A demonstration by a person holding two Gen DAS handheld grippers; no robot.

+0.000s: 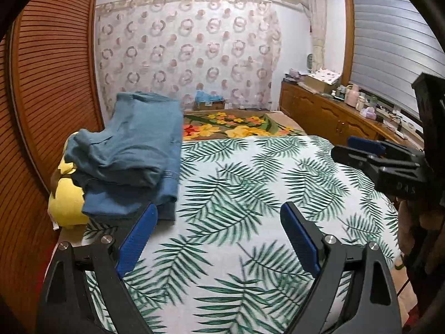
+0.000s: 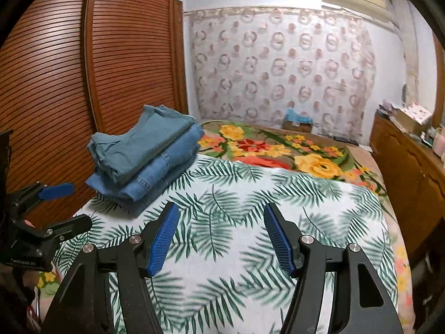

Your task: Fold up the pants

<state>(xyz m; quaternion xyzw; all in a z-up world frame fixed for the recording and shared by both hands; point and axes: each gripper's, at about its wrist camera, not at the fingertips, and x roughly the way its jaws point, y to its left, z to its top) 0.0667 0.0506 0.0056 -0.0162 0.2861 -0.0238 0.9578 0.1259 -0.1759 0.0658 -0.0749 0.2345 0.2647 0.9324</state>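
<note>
I am holding my left gripper [image 1: 219, 217] over the palm-leaf sheet [image 1: 244, 172] with its 2 blue pads standing wide apart and nothing lying between them. My right gripper [image 2: 221, 217] is hanging over the same sheet, its pads apart too, a narrower gap than the left's, and gripping nothing; only leaf print is showing through the gap. In the left wrist view my right gripper is reaching in from the right edge, and in the right wrist view my left gripper is sitting at the left edge, so the 2 are working side by side.

The pants [image 2: 144, 156] are lying folded in a stack at the far left corner of the sheet, close to the slatted wooden wardrobe [image 2: 55, 83]. I am seeing a teal pair on top and denim layers under it. From the left wrist view the stack [image 1: 130, 161] is sitting just ahead of my left pad, apart from it, with a yellow cloth [image 1: 66, 203] peeking out beneath its left side. Neither gripper is touching the stack.

Beyond the leaf sheet a floral blanket [image 2: 278, 150] is covering the rest of the bed, and a wooden cabinet [image 1: 328, 114] is running along the right wall.
</note>
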